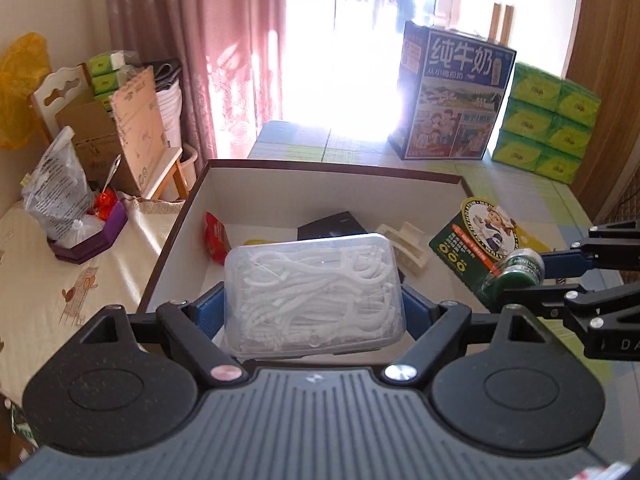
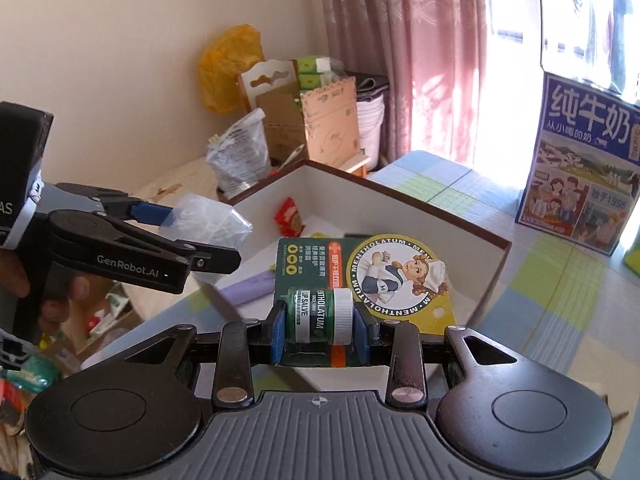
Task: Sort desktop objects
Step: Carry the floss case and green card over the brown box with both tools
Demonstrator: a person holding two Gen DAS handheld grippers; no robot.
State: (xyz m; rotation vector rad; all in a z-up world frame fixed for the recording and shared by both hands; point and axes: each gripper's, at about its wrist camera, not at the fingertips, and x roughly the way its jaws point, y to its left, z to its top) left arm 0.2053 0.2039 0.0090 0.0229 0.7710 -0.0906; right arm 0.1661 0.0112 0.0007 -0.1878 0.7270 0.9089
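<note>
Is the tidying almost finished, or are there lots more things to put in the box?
Partway. Already in the box: a red packet, a black item and a cream hair clip. In hand: the left tool holds a clear case of floss picks over the box; the right tool holds a Mentholatum lip-salve pack near its rim. Both still need dropping in.
</note>
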